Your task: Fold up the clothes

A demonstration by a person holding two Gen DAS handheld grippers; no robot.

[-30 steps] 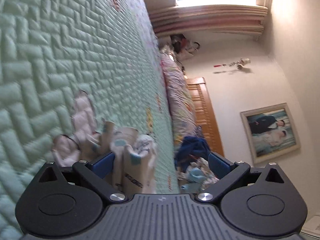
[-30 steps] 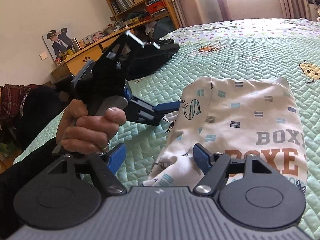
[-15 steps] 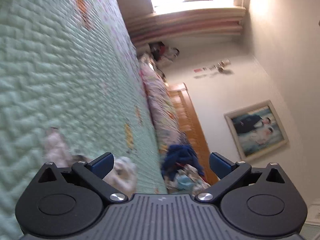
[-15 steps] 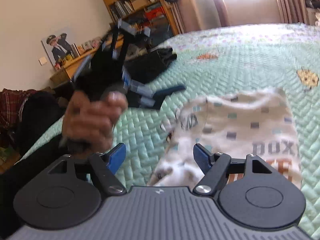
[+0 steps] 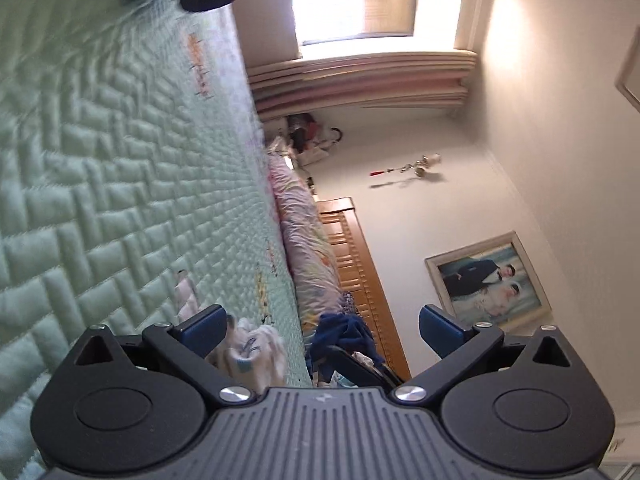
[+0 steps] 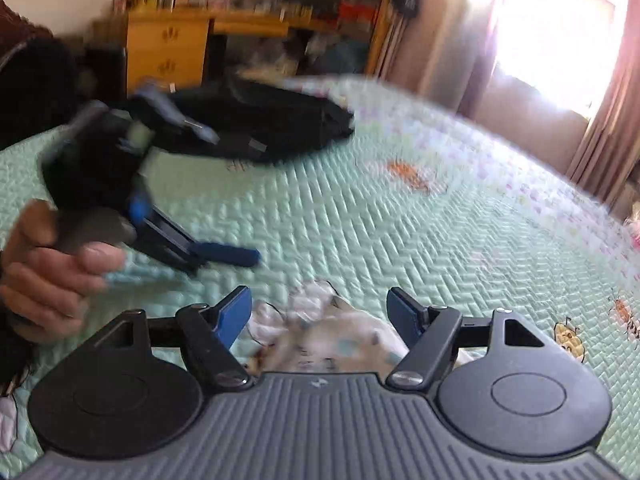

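Right hand-held gripper (image 6: 319, 312) spread, nothing pinched, above crumpled white printed garment (image 6: 332, 336) lying on green quilted bed (image 6: 400, 220), left hand-held gripper (image 5: 320, 330) likewise spread and empty, gripped by a hand (image 6: 52, 268), black garment (image 6: 260, 120) farther back, blurred.

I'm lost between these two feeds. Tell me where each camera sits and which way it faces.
Left wrist: on the left gripper, rolled sideways, facing along the green quilt toward the wooden headboard; own open fingers show.
Right wrist: on the right gripper, angled down at the quilt; own fingers and the left hand show.
Shared: quilt, white printed garment.
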